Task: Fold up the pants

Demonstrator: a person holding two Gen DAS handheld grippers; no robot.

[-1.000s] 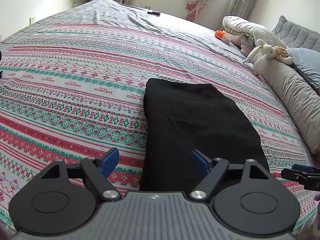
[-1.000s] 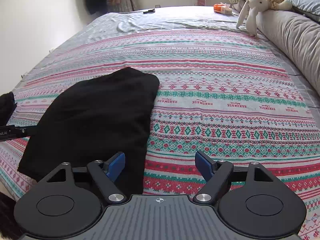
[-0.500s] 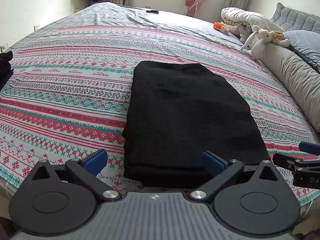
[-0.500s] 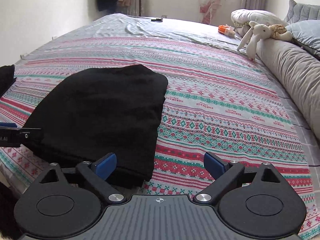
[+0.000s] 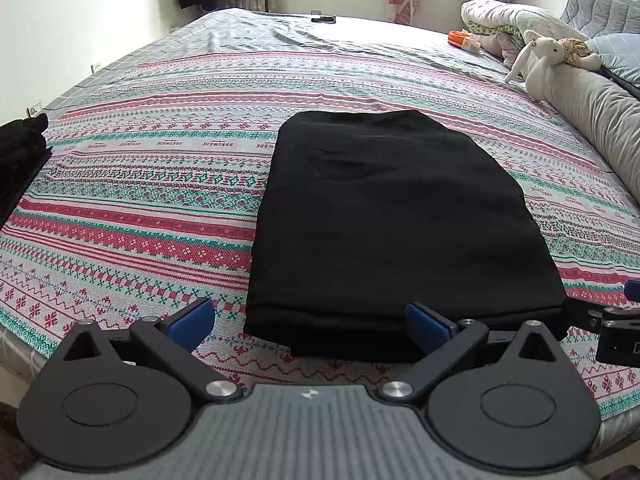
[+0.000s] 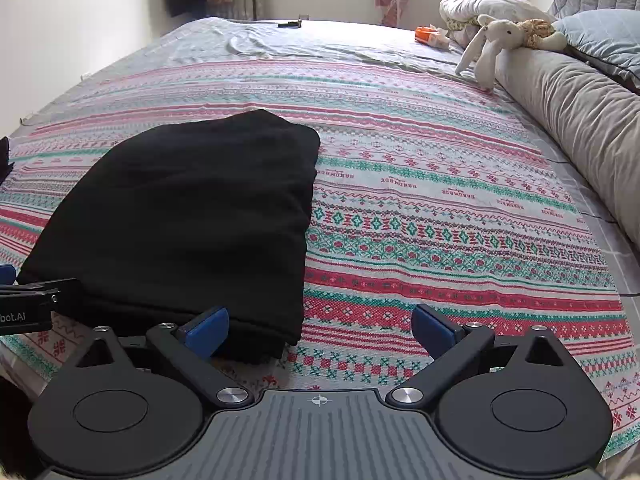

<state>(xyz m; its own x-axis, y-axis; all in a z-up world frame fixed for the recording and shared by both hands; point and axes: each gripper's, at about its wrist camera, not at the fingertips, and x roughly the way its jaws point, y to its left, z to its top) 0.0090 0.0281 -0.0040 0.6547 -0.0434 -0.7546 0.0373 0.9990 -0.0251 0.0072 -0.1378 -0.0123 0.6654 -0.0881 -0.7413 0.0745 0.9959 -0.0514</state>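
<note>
The black pants [image 5: 392, 220] lie folded into a flat rectangle on the patterned bedspread [image 5: 140, 184]; they also show in the right wrist view [image 6: 188, 224]. My left gripper [image 5: 308, 326] is open and empty, just short of the fold's near edge. My right gripper [image 6: 320, 328] is open and empty at the fold's near right corner, its left pad [image 6: 206, 328] in front of the cloth. The right gripper shows at the right edge of the left wrist view [image 5: 616, 332], and the left gripper at the left edge of the right wrist view [image 6: 24, 300].
A long grey bolster [image 6: 572, 120] runs along the right side with a white plush rabbit [image 6: 492, 48] on it. Pillows and a rolled quilt [image 5: 516, 20] lie at the far right. Another dark garment [image 5: 20, 156] lies at the left edge. An orange packet [image 6: 428, 36] lies far back.
Both grippers have pulled back toward the near bed edge and away from the pants. More of the folded pants and bed shows. Both stay open and empty.
</note>
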